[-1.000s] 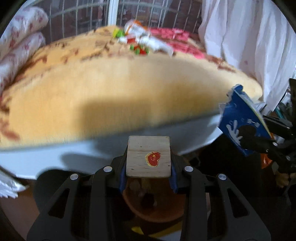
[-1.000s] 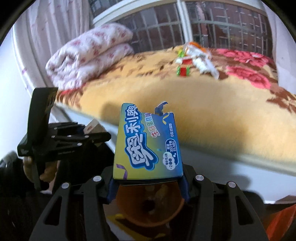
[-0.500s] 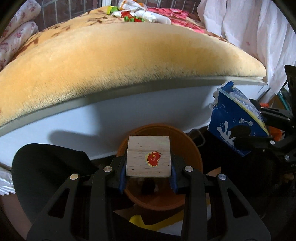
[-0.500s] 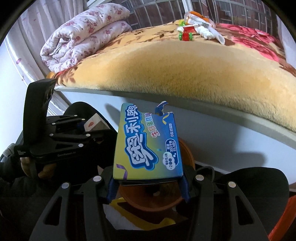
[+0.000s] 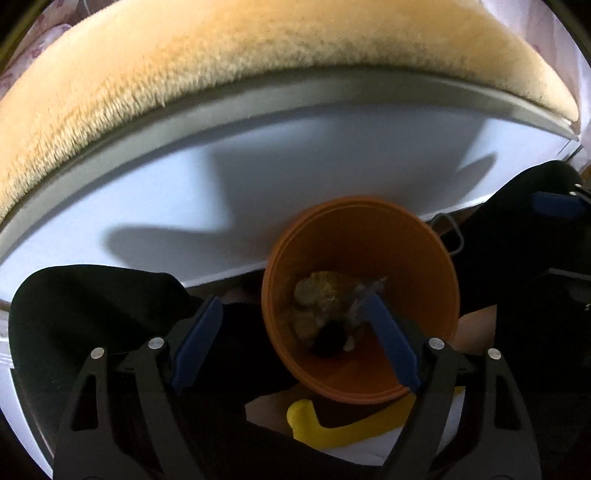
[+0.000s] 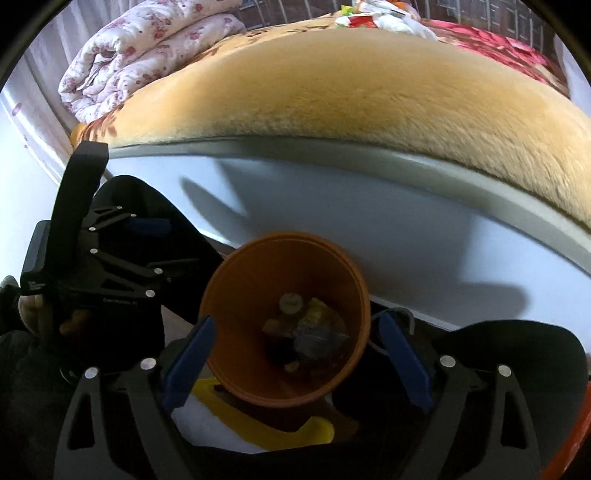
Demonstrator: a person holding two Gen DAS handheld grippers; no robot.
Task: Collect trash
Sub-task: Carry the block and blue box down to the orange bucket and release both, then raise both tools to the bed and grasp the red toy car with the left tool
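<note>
An orange bin (image 5: 424, 280) stands on the floor against the white bed base; it also shows in the right wrist view (image 6: 229, 295). Trash lies at its bottom (image 5: 325, 295) (image 6: 310, 332). My left gripper (image 5: 291, 332) is open and empty above the bin's left rim. My right gripper (image 6: 295, 347) is open and empty, straddling the bin from above. More wrappers (image 6: 380, 18) lie far back on the bed. The left gripper's body (image 6: 99, 266) shows at the left of the right wrist view.
The bed's yellow plush blanket (image 6: 351, 85) overhangs a grey-white frame (image 5: 258, 155) just behind the bin. A folded floral quilt (image 6: 147, 48) lies at the bed's left end. A yellow piece on white (image 5: 351, 424) lies by the bin's base.
Both grippers opened over the bin. The wooden block has left the left gripper and the blue snack box has left the right one. Both grippers dropped lower toward the bin.
</note>
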